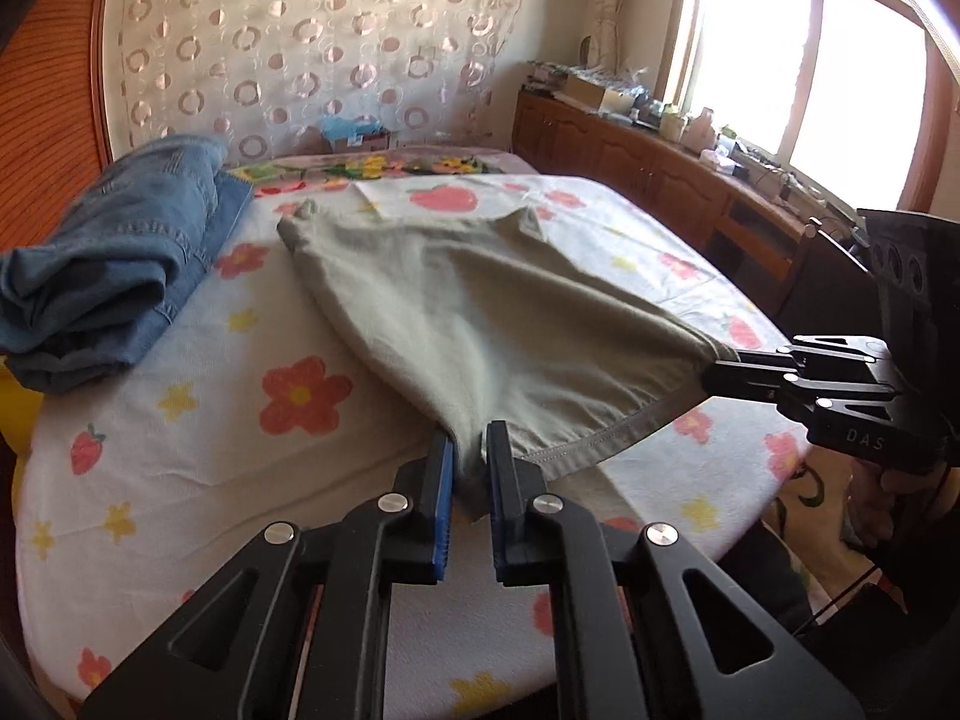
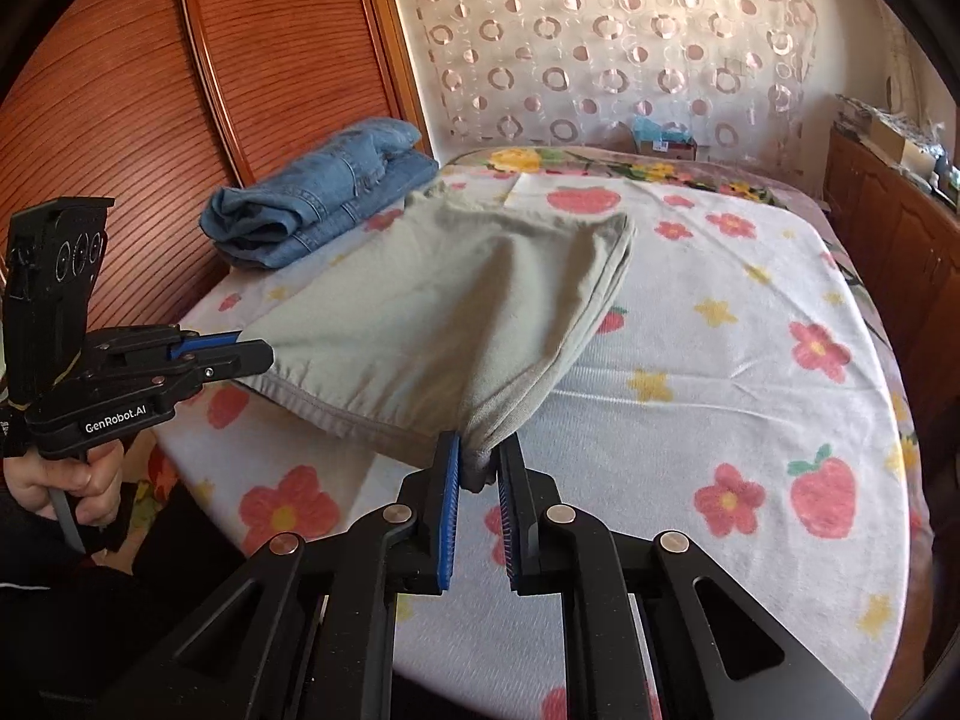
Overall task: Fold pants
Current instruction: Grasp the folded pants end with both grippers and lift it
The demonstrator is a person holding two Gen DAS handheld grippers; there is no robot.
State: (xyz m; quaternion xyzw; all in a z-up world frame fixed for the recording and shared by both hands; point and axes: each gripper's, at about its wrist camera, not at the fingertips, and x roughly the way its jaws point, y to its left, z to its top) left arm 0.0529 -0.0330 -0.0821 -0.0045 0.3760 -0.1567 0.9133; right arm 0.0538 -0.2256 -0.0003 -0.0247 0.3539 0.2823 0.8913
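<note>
The left gripper (image 1: 468, 456) is clamping 1 corner of the pale green pants (image 1: 480, 312) at 6 o'clock. The right gripper (image 2: 480, 462) is pinching the other corner. The pants are stretching over the flowered bed cover (image 2: 720, 372) toward 12 o'clock. Folded jeans (image 1: 120, 258) are lying at 10 o'clock.
</note>
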